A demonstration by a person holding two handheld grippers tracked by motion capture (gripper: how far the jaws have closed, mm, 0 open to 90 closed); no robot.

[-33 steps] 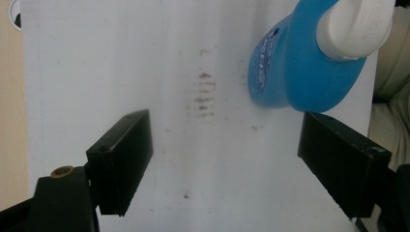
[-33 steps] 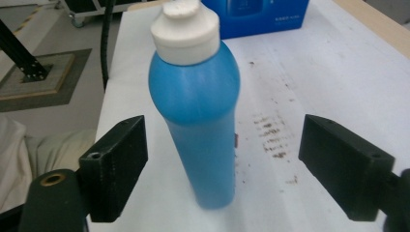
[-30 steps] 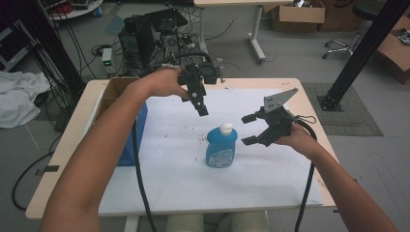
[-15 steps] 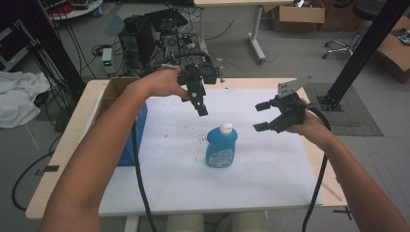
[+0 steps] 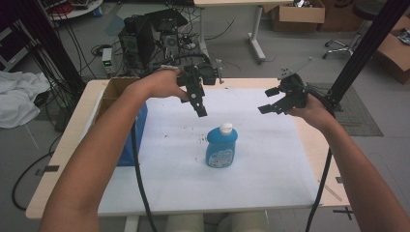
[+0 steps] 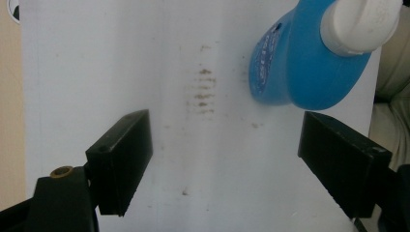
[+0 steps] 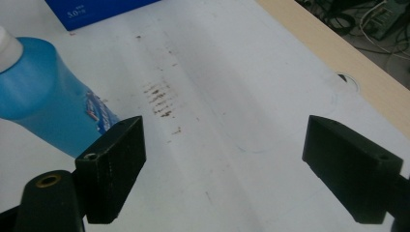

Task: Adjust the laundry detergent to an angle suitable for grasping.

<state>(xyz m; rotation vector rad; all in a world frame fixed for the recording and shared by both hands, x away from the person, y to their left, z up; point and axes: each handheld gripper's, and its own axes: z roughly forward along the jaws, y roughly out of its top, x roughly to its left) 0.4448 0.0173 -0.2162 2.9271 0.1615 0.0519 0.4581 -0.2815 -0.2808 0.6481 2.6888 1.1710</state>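
Both hand-held grippers, left (image 5: 199,107) and right (image 5: 269,100), gape wide above the upright blue-filled bottle (image 5: 221,147).

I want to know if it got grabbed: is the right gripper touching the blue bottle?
Apart. The high view shows the right gripper well off the blue bottle.

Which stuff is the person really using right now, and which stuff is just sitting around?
In use:
- blue plastic bottle with a white cap, standing on the white sheet
- left gripper, jaws open above the sheet
- right gripper, jaws open

Just lying about:
- blue box at the sheet's left edge
- open brown cardboard box behind it
- brown smudges on the sheet
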